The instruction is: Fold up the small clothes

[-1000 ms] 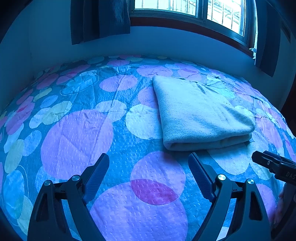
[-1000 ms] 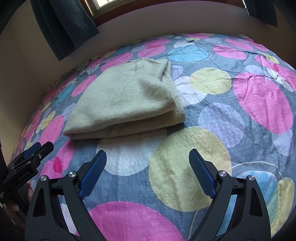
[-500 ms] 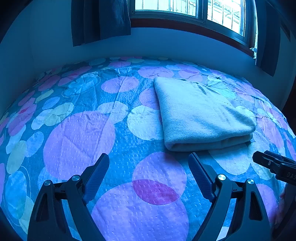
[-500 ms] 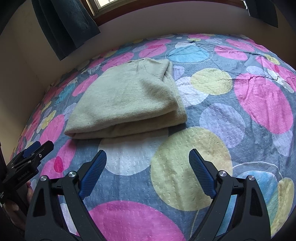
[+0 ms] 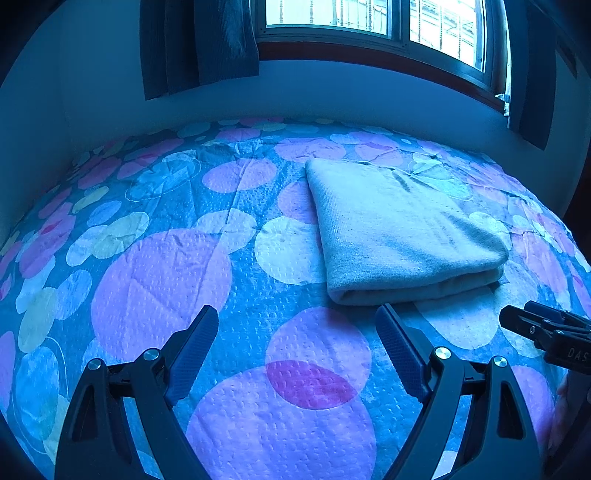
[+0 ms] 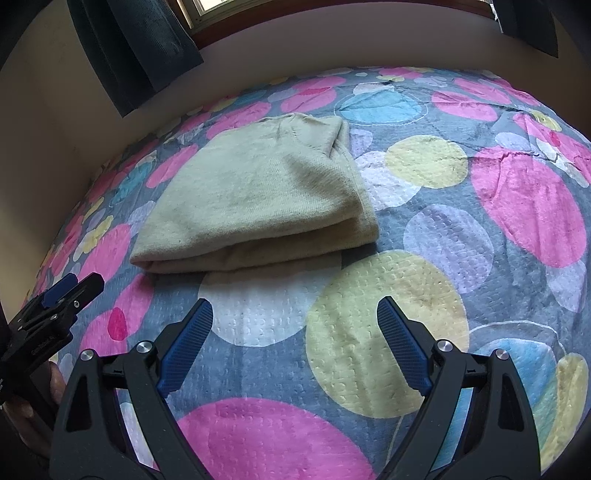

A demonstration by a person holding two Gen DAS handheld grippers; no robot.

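Note:
A cream knitted garment [image 6: 258,199] lies folded into a thick rectangle on the bed; it also shows in the left wrist view [image 5: 402,229], ahead and to the right. My left gripper [image 5: 297,343] is open and empty, held just short of the garment's near folded edge. My right gripper [image 6: 295,336] is open and empty, a little in front of the garment's near edge. Each gripper shows at the edge of the other's view: the right gripper [image 5: 546,332] and the left gripper [image 6: 59,299].
The bedspread [image 6: 517,206] with large coloured circles covers the whole bed [image 5: 147,266]. A wall runs along the far side, with a window [image 5: 369,18] and dark curtains [image 5: 199,40] above it.
Both views have drawn back a little from the garment; it sits slightly farther up the frames. Both grippers stay open and empty.

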